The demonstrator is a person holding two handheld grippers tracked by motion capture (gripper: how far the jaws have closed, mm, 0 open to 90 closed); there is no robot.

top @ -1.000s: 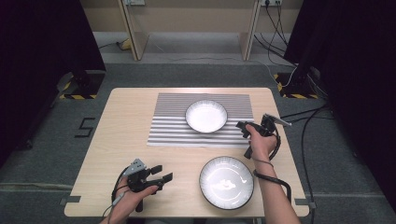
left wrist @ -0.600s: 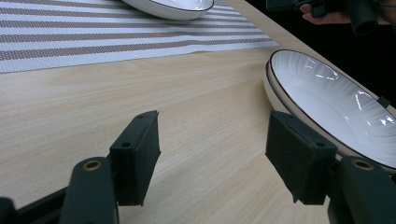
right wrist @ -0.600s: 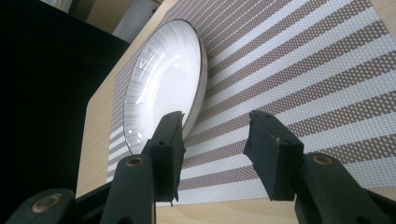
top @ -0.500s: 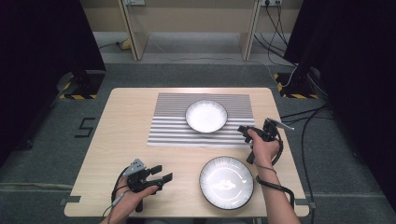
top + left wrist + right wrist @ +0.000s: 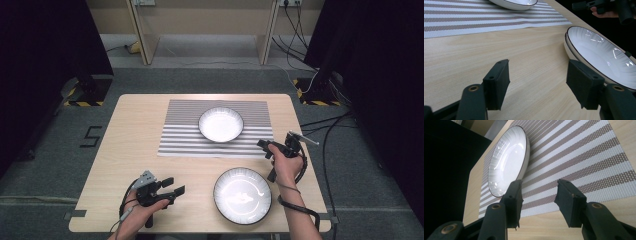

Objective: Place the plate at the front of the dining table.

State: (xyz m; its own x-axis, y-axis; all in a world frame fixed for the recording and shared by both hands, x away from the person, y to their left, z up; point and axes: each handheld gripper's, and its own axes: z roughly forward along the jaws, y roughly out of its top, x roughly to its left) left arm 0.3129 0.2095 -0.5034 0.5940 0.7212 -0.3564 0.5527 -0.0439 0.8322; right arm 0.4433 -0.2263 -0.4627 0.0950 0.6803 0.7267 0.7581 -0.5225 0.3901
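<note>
My right gripper's fingers (image 5: 515, 195) are spread and empty just short of the small bowl (image 5: 221, 124) on the striped mat (image 5: 180, 135), the left gripper (image 5: 170, 187) equally agape, and a low approach could snag the mat, dragging the bowl.

"5" on floor (image 5: 92, 136), left of table (image 5: 135, 150)
</note>
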